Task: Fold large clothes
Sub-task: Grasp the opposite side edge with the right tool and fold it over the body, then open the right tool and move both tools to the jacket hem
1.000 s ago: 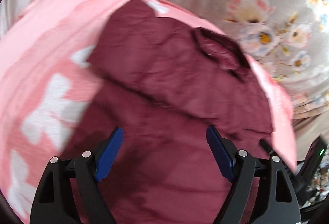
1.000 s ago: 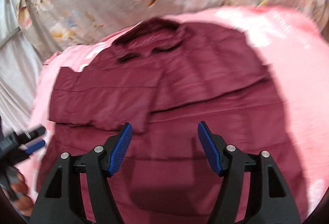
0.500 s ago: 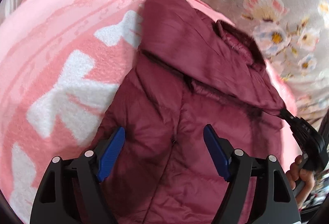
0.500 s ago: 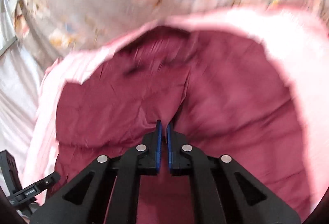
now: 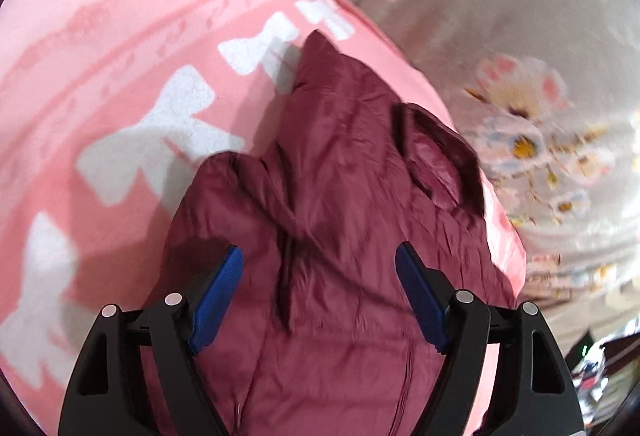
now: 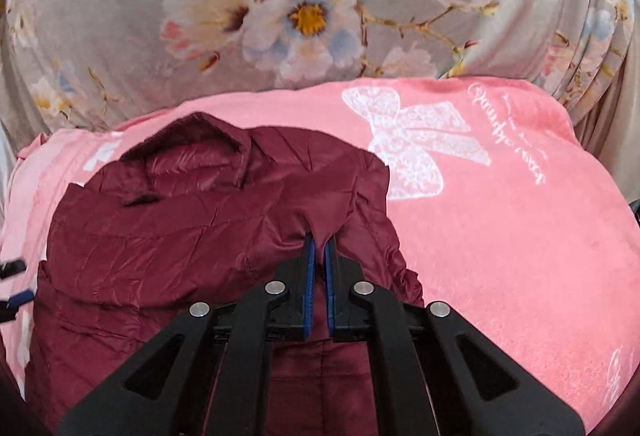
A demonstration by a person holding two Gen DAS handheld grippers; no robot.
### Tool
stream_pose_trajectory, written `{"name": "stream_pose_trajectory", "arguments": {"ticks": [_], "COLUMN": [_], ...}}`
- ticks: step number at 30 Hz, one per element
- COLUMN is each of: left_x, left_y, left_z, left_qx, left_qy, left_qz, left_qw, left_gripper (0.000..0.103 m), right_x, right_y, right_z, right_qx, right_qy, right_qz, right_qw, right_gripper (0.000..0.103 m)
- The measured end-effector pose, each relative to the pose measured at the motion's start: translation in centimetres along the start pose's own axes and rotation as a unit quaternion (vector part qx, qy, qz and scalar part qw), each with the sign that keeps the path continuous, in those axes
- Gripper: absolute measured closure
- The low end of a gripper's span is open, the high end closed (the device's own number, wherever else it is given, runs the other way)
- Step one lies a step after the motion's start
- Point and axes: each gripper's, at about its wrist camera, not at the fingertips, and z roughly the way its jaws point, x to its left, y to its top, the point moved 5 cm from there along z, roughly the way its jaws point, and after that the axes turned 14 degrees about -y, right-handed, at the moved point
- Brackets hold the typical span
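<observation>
The right gripper (image 6: 319,256) has its jaws clamped on a pinch of the maroon jacket (image 6: 160,236), where a second ago they stood wide over flat cloth. The gathered fabric now rises in a ridge at the blue pads, and more of the pink blanket (image 6: 500,236) shows to its right than before. The left gripper (image 5: 319,268) hangs with jaws wide apart above the jacket, gripping nothing, as earlier. The jacket lies on the blanket, collar (image 5: 440,155) at the far end. Only the right view shows a white bow and script printed on the blanket. The left view alone shows a row of white bows (image 5: 160,139). Beyond lies a grey floral sheet (image 6: 280,15).
</observation>
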Motion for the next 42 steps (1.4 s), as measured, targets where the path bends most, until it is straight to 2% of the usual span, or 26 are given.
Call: {"name": "stream_pose_trajectory", "arguments": {"ticks": [1, 4, 6, 7, 9, 12, 16, 18, 21, 23, 25, 27, 28, 30, 33, 36, 38, 42], "left_x": [0.4, 1.7, 2.2, 2.7, 3.1, 3.2, 3.2, 3.2, 2.5, 2.0, 0.9, -0.9, -2.0, -4.3, -7.2, -9.2, -9.3, -7.4], "left_y": [0.4, 1.3, 1.8, 2.1, 2.3, 1.9, 0.6, 0.3, 0.0, -0.2, -0.5, -0.6, -0.5, -0.3, 0.1, -0.1, -0.6, -2.0], "left_z": [0.4, 1.4, 2.0, 2.2, 2.1, 1.7, 2.0, 2.3, 2.3, 1.6, 0.3, -1.2, -1.7, -1.9, -0.1, 3.9, 6.3, 9.4], "left_qx": [-0.001, -0.001, 0.003, 0.007, 0.004, -0.001, 0.004, 0.004, 0.002, -0.005, -0.009, -0.024, -0.033, -0.045, -0.044, -0.019, -0.003, 0.022], "left_qy": [0.002, 0.006, 0.023, 0.039, 0.046, 0.071, 0.115, 0.129, 0.165, 0.194, 0.211, 0.229, 0.234, 0.234, 0.217, 0.208, 0.211, 0.227], "left_qz": [-0.008, -0.026, -0.025, -0.024, -0.022, 0.012, 0.064, 0.080, 0.112, 0.126, 0.148, 0.186, 0.205, 0.231, 0.249, 0.261, 0.267, 0.263], "left_qw": [1.0000, 0.9996, 0.9994, 0.9989, 0.9987, 0.9974, 0.9913, 0.9884, 0.9800, 0.9728, 0.9662, 0.9553, 0.9498, 0.9433, 0.9428, 0.9424, 0.9401, 0.9374], "left_gripper": [0.034, 0.058, 0.102, 0.103, 0.103, 0.103, 0.103, 0.103, 0.101, 0.091, 0.091, 0.091, 0.090, 0.078, 0.067, 0.063, 0.063, 0.063], "right_x": [0.1, 0.1, -0.1, -0.3, -0.5, -0.3, 0.3, 0.6, 0.7, 0.0, -1.1, -1.7, -1.6, -0.6, 2.6, 6.1, 7.7, 9.3], "right_y": [-0.1, -0.4, -0.7, -1.0, -1.8, -3.4, -6.3, -6.8, -6.5, -6.2, -5.7, -4.9, -4.1, -2.8, -1.0, -0.1, -0.2, -2.7], "right_z": [0.1, 0.6, 0.9, 1.2, 1.8, 3.0, 5.0, 5.1, 4.8, 4.0, 2.4, 0.7, -0.3, -1.4, -1.5, 0.0, 1.6, 4.9], "right_qx": [0.001, 0.000, 0.003, 0.006, 0.016, 0.038, 0.072, 0.072, 0.075, 0.078, 0.069, 0.043, 0.028, 0.013, 0.008, 0.014, 0.026, 0.088], "right_qy": [0.001, 0.000, 0.000, 0.002, 0.005, 0.004, -0.005, -0.012, -0.021, -0.021, -0.028, -0.034, -0.033, -0.019, 0.018, 0.041, 0.038, 0.044], "right_qz": [-0.001, -0.003, 0.002, 0.005, 0.005, -0.004, -0.018, -0.026, -0.035, -0.024, -0.008, -0.001, 0.000, -0.004, -0.011, -0.025, -0.033, -0.041], "right_qw": [1.000, 1.000, 1.000, 1.000, 1.000, 0.999, 0.997, 0.997, 0.996, 0.996, 0.997, 0.998, 0.999, 1.000, 1.000, 0.999, 0.998, 0.994], "right_gripper": [0.100, 0.100, 0.100, 0.100, 0.100, 0.100, 0.100, 0.100, 0.098, 0.095, 0.088, 0.082, 0.081, 0.081, 0.080, 0.080, 0.080, 0.080]}}
